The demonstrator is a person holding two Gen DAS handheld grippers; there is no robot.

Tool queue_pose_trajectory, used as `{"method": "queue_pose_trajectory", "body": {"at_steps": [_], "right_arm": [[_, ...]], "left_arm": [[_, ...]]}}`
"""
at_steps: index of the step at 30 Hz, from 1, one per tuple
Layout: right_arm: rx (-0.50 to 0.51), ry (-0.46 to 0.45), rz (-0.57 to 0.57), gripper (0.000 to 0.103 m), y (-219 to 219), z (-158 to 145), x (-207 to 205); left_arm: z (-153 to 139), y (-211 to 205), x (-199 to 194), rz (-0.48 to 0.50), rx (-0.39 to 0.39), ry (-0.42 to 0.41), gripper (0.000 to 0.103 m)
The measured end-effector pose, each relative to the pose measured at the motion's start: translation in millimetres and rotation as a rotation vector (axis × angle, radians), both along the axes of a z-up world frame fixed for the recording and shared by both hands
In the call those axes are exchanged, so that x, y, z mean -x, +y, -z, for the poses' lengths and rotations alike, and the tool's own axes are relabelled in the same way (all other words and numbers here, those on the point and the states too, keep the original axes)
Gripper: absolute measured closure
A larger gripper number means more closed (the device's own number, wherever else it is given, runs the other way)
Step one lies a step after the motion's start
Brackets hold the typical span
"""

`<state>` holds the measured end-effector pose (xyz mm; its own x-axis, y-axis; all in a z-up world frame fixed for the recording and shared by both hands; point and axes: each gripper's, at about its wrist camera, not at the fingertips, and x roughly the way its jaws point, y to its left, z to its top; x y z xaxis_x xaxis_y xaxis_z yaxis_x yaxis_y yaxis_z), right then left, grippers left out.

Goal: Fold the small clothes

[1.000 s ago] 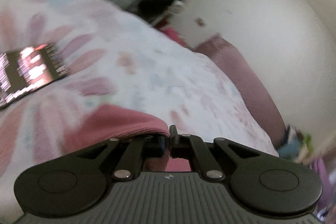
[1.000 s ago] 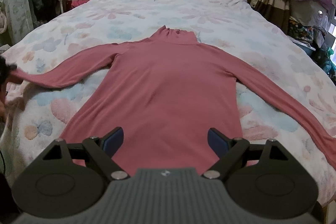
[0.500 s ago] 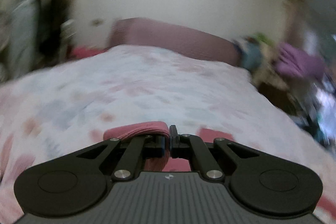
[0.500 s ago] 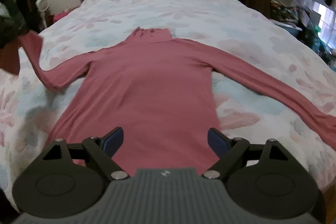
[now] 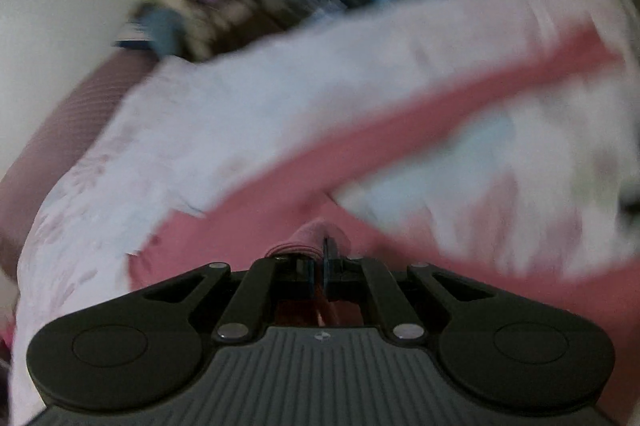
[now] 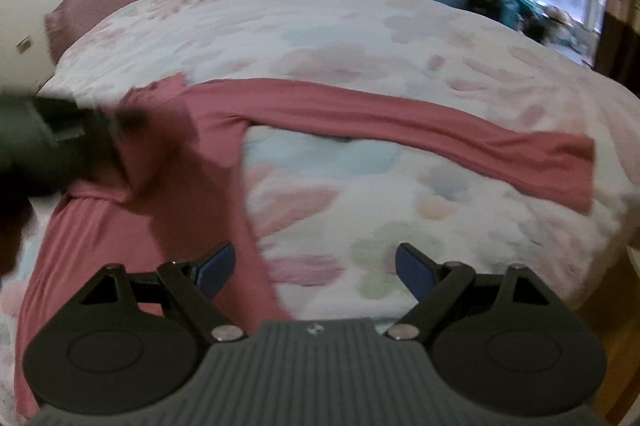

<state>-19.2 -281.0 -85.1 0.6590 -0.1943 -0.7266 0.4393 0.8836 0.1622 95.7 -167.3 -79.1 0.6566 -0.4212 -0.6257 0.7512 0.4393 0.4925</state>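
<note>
Sweater (image 6: 168, 210) laid on bed (image 6: 360, 38), near its left edge; cuff (image 5: 304, 240) clamped in left gripper (image 5: 324, 258) over body. Right gripper (image 6: 314, 264) w/ jaws apart, empty. Step: sleeve fold-in; next, release judged needed.

Left tool (image 6: 60, 142) motion-blurred, partly cropped

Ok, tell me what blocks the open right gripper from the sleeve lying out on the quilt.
Nothing visible does. The right gripper hangs open above bare floral quilt, and the far sleeve lies flat and uncovered beyond it. The left gripper works away at the shirt's other side.
</note>
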Motion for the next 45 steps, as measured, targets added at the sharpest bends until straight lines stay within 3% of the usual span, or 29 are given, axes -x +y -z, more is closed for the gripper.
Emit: {"method": "queue_pose_trajectory", "body": {"at_steps": [3,6,9,12,16,17,19,24,25,27,30,35,37,38,42,45], "right_arm": [[-0.001,0.003,0.025,0.02,-12.0,4.5,5.9],[-0.008,0.009,0.038,0.02,-19.5,11.2,7.3],[-0.028,-0.002,0.051,0.02,-24.7,13.5,2.9],[-0.036,-0.014,0.059,0.02,-24.1,11.2,-1.9],[-0.015,-0.008,0.036,0.02,-21.8,14.2,-16.3],[-0.012,-0.008,0.02,0.02,-20.0,16.0,-21.3],[-0.012,-0.006,-0.046,0.02,-13.2,19.0,-33.3],[0.04,-0.023,-0.378,0.023,32.4,28.6,-66.8],[0.095,-0.016,-0.429,0.026,47.3,30.8,-73.0],[0.189,0.004,-0.507,0.046,71.9,35.7,-83.1],[0.282,0.033,-0.566,0.059,98.5,43.3,-96.1],[0.337,0.082,-0.639,0.06,129.3,57.8,-114.9],[0.356,0.125,-0.639,0.072,131.1,66.0,-121.7],[0.36,0.139,-0.624,0.088,129.3,67.6,-124.1],[0.285,0.075,-0.521,0.093,106.1,48.1,-120.0],[0.155,0.013,-0.448,0.093,76.7,27.6,-113.1]], "left_arm": [[26.5,-3.4,14.7,0.04,-0.088,0.004,0.09],[31.2,3.8,37.4,0.148,-0.126,-0.014,0.086],[27.6,19.4,63.6,0.283,-0.13,-0.012,0.079],[25.5,42.9,83.8,0.372,-0.122,-0.002,0.079],[22.2,76.8,92.6,0.411,-0.049,0.094,0.078],[19.0,85.6,92.9,0.39,-0.026,0.111,0.075],[15.5,104.0,85.3,0.294,0.017,0.129,0.058],[14.9,146.8,41.9,-0.052,0.135,0.22,0.054],[13.6,150.4,32.8,-0.109,0.156,0.233,0.054],[15.2,164.8,24.7,-0.22,0.177,0.232,0.054],[16.2,178.3,15.5,-0.354,0.2,0.211,0.054],[17.2,195.2,8.3,-0.457,0.295,0.245,0.051],[16.0,197.2,1.6,-0.472,0.341,0.284,0.05],[17.3,199.4,0.2,-0.474,0.36,0.3,0.05],[14.5,202.3,-9.9,-0.474,0.447,0.368,0.042],[23.0,200.5,-35.4,-0.505,0.575,0.511,0.041]]}}
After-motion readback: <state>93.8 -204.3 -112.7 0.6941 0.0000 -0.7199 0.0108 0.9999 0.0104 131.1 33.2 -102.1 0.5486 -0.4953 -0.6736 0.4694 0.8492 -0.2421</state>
